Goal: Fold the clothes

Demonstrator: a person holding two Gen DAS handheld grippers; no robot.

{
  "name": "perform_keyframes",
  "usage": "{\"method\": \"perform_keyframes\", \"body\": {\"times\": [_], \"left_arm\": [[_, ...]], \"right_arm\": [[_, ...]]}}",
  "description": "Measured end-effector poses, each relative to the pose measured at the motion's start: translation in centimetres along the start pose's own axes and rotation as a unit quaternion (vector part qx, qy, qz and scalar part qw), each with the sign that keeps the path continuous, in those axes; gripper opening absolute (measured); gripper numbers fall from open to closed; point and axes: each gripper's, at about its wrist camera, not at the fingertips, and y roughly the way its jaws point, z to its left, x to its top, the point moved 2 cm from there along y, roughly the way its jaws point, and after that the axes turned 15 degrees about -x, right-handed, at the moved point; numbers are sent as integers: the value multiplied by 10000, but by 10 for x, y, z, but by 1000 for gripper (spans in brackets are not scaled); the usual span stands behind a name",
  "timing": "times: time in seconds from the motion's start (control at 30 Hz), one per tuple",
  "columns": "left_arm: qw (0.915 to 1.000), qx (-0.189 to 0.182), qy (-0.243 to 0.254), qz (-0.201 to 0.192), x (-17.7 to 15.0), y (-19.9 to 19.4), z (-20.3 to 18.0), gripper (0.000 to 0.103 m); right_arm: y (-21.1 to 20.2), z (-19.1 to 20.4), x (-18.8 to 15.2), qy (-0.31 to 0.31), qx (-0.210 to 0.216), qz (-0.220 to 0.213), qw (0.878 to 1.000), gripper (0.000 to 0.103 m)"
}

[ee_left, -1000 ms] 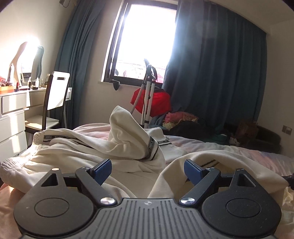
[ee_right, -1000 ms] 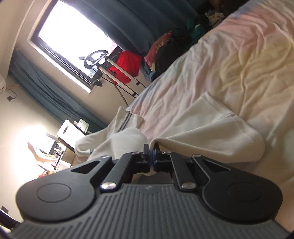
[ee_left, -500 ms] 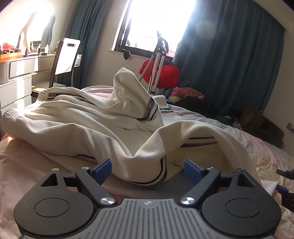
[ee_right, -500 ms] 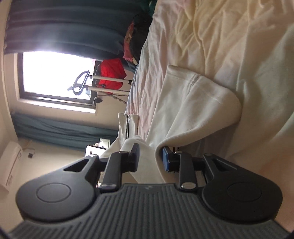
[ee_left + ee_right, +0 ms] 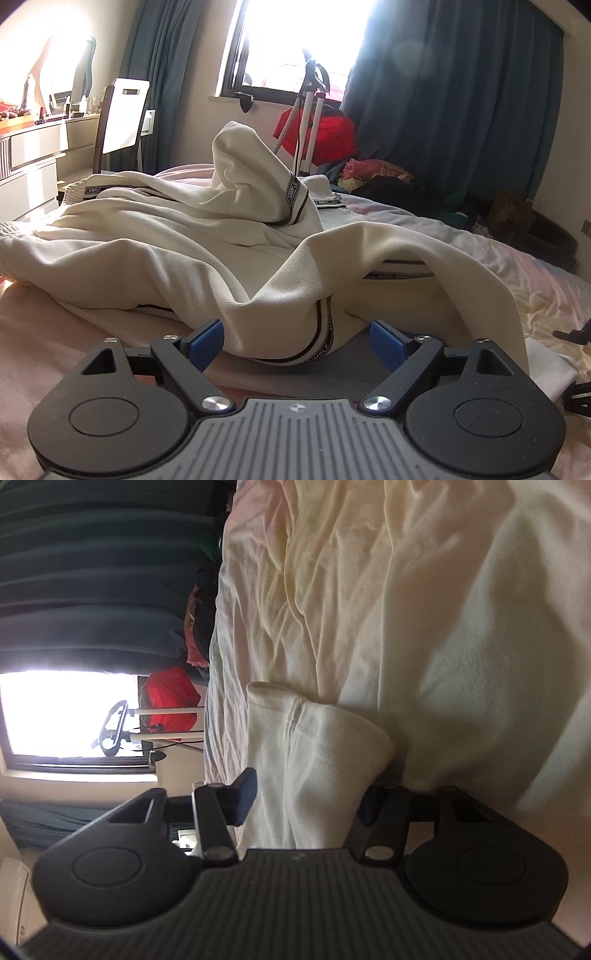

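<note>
Sunlight from the window (image 5: 291,44) falls across a bed (image 5: 517,266) with a rumpled pale sheet, dark curtains (image 5: 443,103) hanging either side. A cream garment (image 5: 184,243) with dark lettered trim lies heaped on the bed, one part standing up in a peak. The left hand-held gripper (image 5: 295,338) sits low over the sheet with its blue pads wide apart; a trimmed fold of the garment lies between them, not pinched. The right hand-held gripper (image 5: 306,794) is rolled onto its side; its jaws have just been opening, and a cream sleeve end (image 5: 317,746) lies loose between them. A red bag (image 5: 317,133) stands past the bed.
</note>
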Motion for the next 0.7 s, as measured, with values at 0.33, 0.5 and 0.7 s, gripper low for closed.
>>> {"method": "perform_keyframes", "body": {"times": [0.33, 0.5, 0.7], "left_arm": [[9999, -109, -30, 65, -3, 7, -1, 88], [9997, -211, -88, -39, -2, 3, -3, 88], [9997, -221, -51, -76, 1, 4, -5, 88]], "right_arm": [[-5, 27, 16, -962, -310, -820, 9915, 6], [-51, -2, 60, -284, -180, -2207, 9748, 6], [-75, -73, 109, 774, -128, -2456, 9662, 6]]}}
